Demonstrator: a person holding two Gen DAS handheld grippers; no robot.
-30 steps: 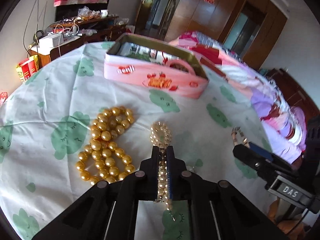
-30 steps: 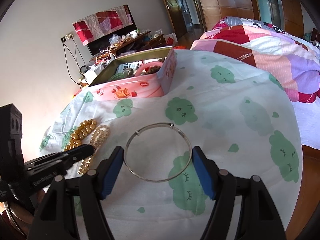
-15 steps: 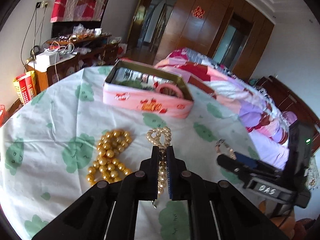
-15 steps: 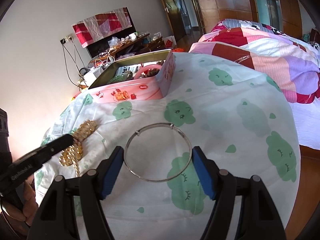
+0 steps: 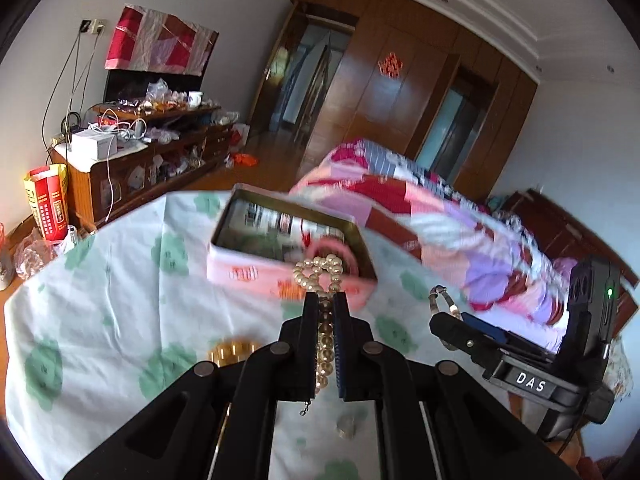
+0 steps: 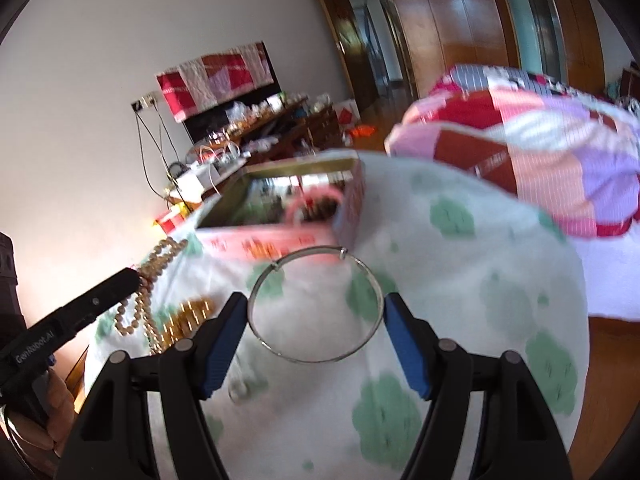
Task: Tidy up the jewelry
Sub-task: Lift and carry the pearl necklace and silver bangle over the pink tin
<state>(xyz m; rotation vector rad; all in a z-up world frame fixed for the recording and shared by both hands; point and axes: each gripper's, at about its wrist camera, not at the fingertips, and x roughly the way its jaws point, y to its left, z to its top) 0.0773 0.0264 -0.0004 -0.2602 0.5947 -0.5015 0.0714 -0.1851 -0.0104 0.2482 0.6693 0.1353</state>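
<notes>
- The surface (image 6: 500, 280) wears a white cloth with green shapes; the pink tin (image 5: 256, 268) sits near its far edge.
- The left fingers (image 5: 325, 304) squeeze the pearl necklace (image 5: 320, 270), now lifted up.
- The right fingers (image 6: 316, 308) hold the silver bangle (image 6: 314, 304), lifted too.

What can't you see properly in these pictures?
- What lies inside the pink tin: both views are motion-blurred, so its contents stay unclear.
- The gold bead necklace: left wrist view, mostly hidden behind the left gripper holding the pearl necklace.
- The silver bangle: left wrist view, partly hidden by the right gripper.
</notes>
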